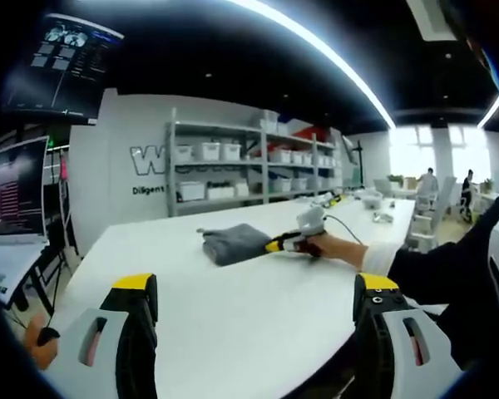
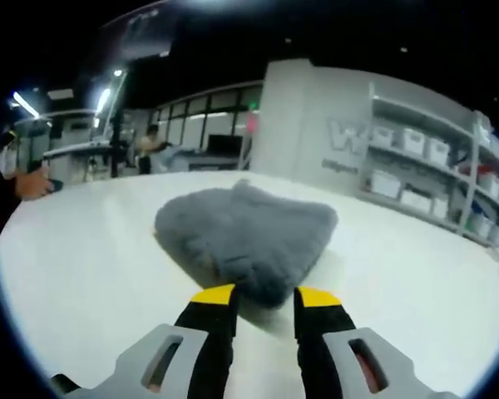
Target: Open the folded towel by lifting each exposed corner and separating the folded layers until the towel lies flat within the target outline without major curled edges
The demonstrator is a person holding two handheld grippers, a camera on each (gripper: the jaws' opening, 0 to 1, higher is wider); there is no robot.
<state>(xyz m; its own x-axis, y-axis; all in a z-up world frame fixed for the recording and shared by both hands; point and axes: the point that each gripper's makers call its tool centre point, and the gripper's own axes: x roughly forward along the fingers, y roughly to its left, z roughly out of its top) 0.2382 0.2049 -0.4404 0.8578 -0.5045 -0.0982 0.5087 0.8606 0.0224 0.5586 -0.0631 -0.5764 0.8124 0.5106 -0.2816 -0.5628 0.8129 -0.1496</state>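
A grey folded towel point(image 1: 233, 243) lies on the white table point(image 1: 233, 332), past the middle. My left gripper point(image 1: 254, 293) hangs well short of it, low over the table, its yellow-tipped jaws wide apart with nothing between them. The right gripper point(image 1: 284, 243), held in a hand point(image 1: 337, 248), reaches in from the right and meets the towel's right edge. In the right gripper view the towel point(image 2: 245, 229) looks thick and fluffy. Its near corner sits between the tips of my right gripper point(image 2: 266, 296), whose jaws stand partly narrowed and open around it.
Shelves with white bins point(image 1: 233, 162) line the back wall. A monitor point(image 1: 15, 191) stands off the table's left edge. Small items and a cable point(image 1: 370, 208) lie at the table's far right end. A hand point(image 2: 29, 183) shows at the left.
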